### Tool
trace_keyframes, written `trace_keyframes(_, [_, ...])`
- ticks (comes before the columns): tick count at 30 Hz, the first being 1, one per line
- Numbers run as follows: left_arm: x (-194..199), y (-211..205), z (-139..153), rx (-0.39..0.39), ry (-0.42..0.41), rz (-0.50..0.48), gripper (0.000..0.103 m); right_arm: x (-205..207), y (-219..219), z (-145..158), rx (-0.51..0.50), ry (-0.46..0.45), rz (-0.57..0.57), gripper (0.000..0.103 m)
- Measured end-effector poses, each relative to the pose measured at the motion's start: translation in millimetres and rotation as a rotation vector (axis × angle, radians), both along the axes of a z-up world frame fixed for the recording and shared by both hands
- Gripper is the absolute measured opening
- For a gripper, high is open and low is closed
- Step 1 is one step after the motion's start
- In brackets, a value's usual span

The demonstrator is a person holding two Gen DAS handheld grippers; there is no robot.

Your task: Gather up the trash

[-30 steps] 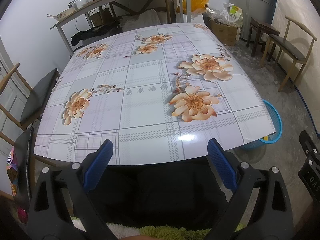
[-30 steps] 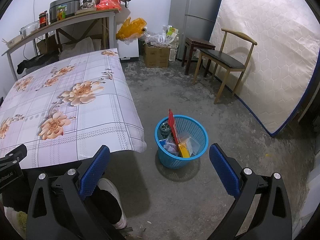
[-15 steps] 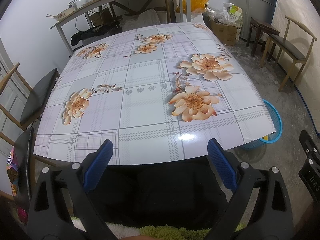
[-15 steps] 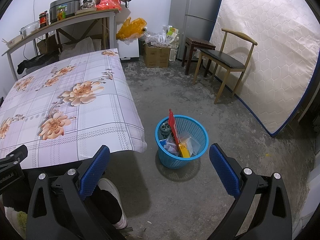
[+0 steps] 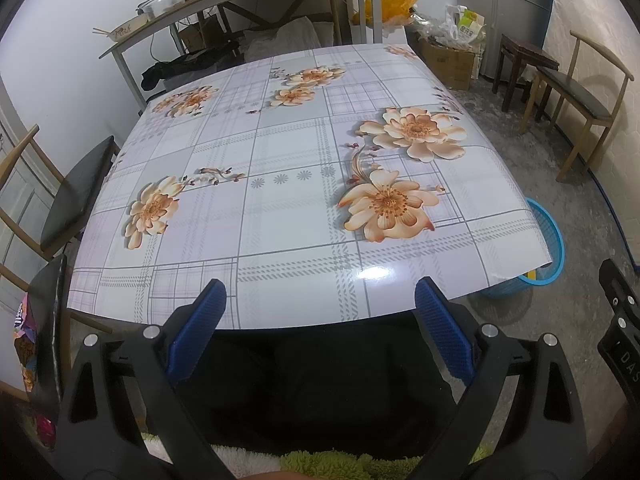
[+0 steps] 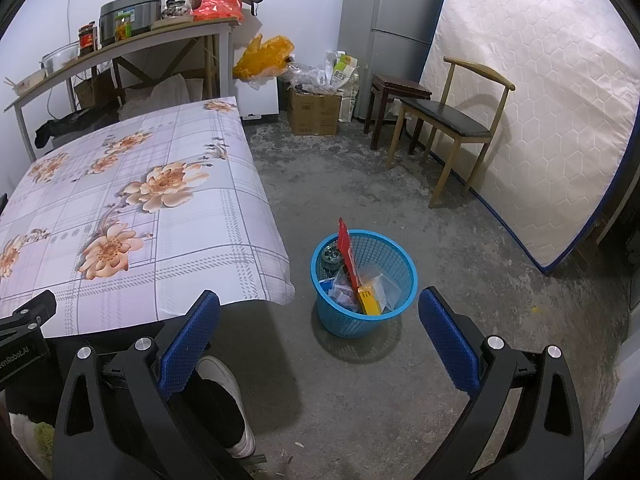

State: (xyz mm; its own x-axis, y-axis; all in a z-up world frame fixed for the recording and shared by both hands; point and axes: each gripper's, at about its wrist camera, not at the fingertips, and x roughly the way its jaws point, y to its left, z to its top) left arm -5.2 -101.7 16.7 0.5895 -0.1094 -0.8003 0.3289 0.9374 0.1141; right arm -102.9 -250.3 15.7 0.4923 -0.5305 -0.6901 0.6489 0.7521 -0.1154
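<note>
On my left gripper (image 5: 318, 316) the blue-padded fingers (image 5: 197, 328) are spread wide with nothing between them, held just off the near edge of the table (image 5: 280, 216). Its flowered, checked cloth (image 5: 384, 204) runs away from me, glossy under the light. Past the table's right corner I can see part of the blue basket (image 5: 548, 252) on the floor, and a black-seated chair (image 5: 76, 192) stands at the table's left side.

My right gripper (image 6: 320, 328) is also parted wide and holds nothing; its fingers (image 6: 448, 340) hang above the bare concrete floor (image 6: 460, 248). The blue basket (image 6: 400, 280) sits on the floor just beside the table's corner (image 6: 276, 280), ahead of the fingers and between them in the view. The trash lies inside it: a red strip (image 6: 346, 252) standing upright, a yellow packet (image 6: 370, 302), clear plastic bags (image 6: 340, 288) and a dark round thing (image 6: 331, 258) I cannot identify.

Further out, a wooden chair (image 6: 452, 120) and a dark stool (image 6: 394, 92) stand before a mattress (image 6: 540, 112) leaning on the wall. A grey fridge (image 6: 392, 20) stands in the corner, with a cardboard box (image 6: 314, 112) beside it.
</note>
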Motion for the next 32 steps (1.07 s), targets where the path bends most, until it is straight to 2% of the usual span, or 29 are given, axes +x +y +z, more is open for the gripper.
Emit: trace_keyframes(32, [-1.1, 2.6, -3.9, 0.007, 0.02, -0.011, 0.091, 1.1, 1.4, -0.7, 0.0, 0.001, 0.001, 0.097])
